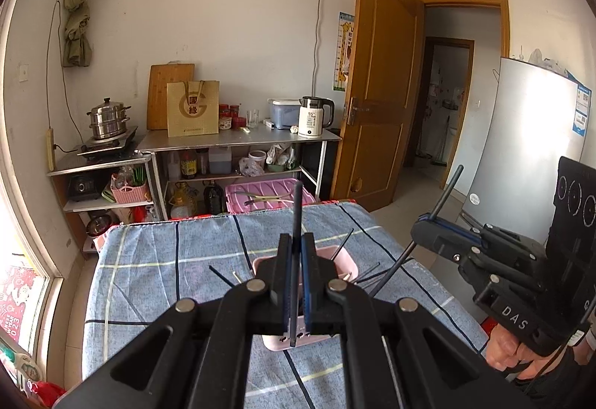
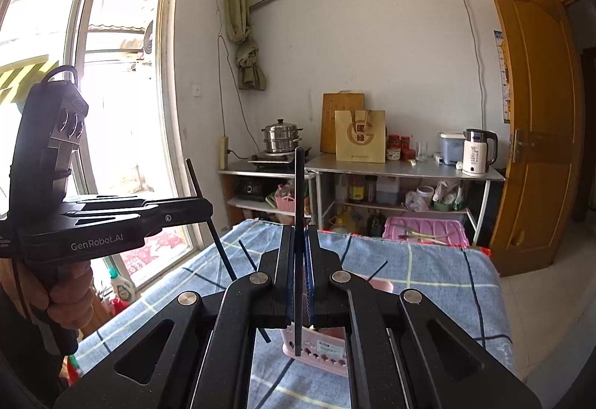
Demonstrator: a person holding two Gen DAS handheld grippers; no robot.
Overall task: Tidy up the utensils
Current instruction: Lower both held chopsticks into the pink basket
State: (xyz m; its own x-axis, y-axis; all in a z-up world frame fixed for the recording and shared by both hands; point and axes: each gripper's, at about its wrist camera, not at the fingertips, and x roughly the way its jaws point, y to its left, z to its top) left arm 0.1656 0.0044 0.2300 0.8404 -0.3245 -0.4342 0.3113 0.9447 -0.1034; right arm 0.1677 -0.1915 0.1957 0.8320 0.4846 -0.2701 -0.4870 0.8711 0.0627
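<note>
left gripper [image 1: 297, 252] jaws clenched on 1 upright black chopstick [image 1: 297, 222]; right gripper [image 2: 299, 245] jaws likewise grasp another chopstick [image 2: 299, 208]; pink holder [image 1: 346, 260] just beyond both.

Daylight floods in from the window [image 2: 111, 92] at nine o'clock, blown out to white glare. Both views stay bright and sharp at centre. Fisheye bending curves the door [image 2: 536, 118] at three o'clock, with dark vignette corners.
</note>
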